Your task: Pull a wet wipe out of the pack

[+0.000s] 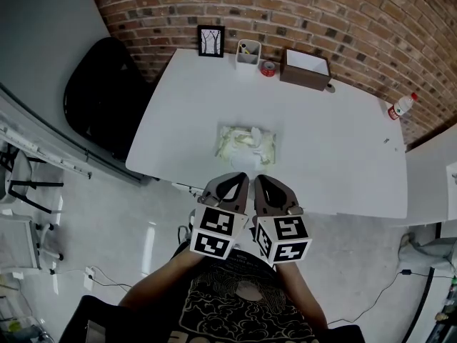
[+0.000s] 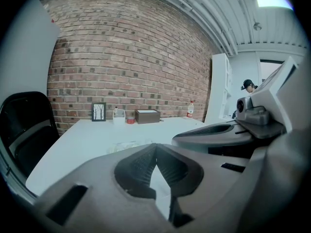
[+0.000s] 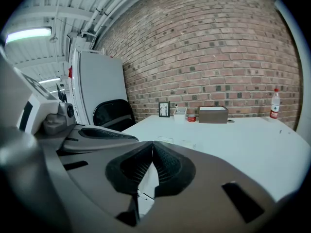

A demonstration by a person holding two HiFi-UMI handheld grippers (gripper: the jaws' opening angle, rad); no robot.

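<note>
The wet wipe pack [image 1: 246, 144] lies flat near the front middle of the white table [image 1: 335, 141], pale green with a white wipe crumpled at its top opening. It shows low and faint in the left gripper view as the pack [image 2: 124, 146] and in the right gripper view as the pack [image 3: 175, 142]. My left gripper [image 1: 241, 178] and right gripper [image 1: 262, 179] hang side by side just off the table's front edge, a short way in front of the pack. Both have their jaws pressed together with nothing between them.
Along the table's far edge stand a small framed picture [image 1: 211, 41], a white pen holder [image 1: 248, 53], a red tape roll [image 1: 268, 68] and a brown box [image 1: 305, 68]. A bottle [image 1: 401, 106] stands at the right corner. A black chair [image 1: 100, 91] sits left of the table.
</note>
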